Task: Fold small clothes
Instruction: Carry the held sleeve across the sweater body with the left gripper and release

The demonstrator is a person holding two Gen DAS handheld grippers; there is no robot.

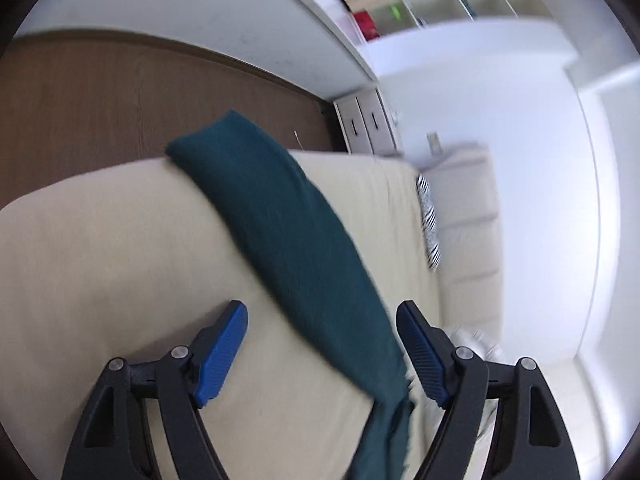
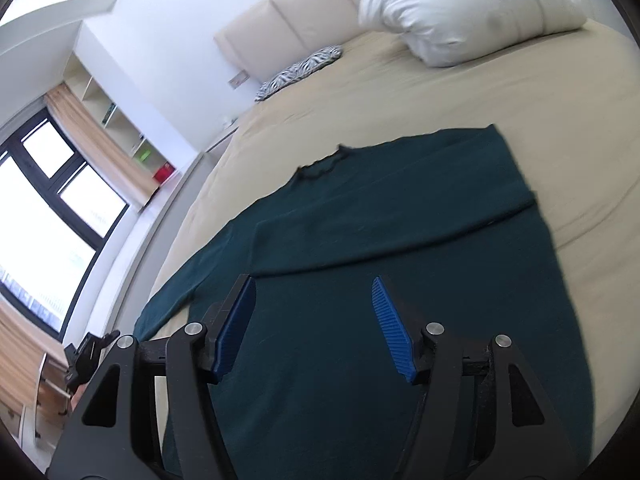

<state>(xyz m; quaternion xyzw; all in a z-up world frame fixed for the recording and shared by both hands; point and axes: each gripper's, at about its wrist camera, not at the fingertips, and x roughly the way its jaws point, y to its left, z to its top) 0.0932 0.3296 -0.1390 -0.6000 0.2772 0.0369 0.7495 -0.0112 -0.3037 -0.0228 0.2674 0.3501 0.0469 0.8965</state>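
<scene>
Both hand-held grippers are spread wide and grip nothing. Ahead of the right hand-held gripper (image 2: 312, 312), its blue pads (image 2: 234, 328) hover over a dark teal shirt (image 2: 380, 240) that lies flat on the bed (image 2: 400, 92). One sleeve is folded across the body just beyond the fingertips, its edge running between them and out to the right. The other sleeve stretches away to the left of the gripper, toward the bed's edge. The neckline sits farther out, at the far edge of the shirt.

Beyond the shirt, further up the bed, a white pillow (image 2: 460, 12) lies to the right and a zebra-print cushion (image 2: 300, 70) to the left, both against the padded headboard (image 2: 288, 20).

The left hand-held gripper (image 1: 322, 338) is open over the bed (image 1: 120, 260) corner, and a sleeve (image 1: 288, 240) runs from between its fingers out ahead and to the left, its end draped over the mattress edge. Whether the pads touch the fabric I cannot tell. Past it is brown floor (image 1: 100, 92); far off to the right, the cushion (image 1: 428, 220) shows again.
</scene>
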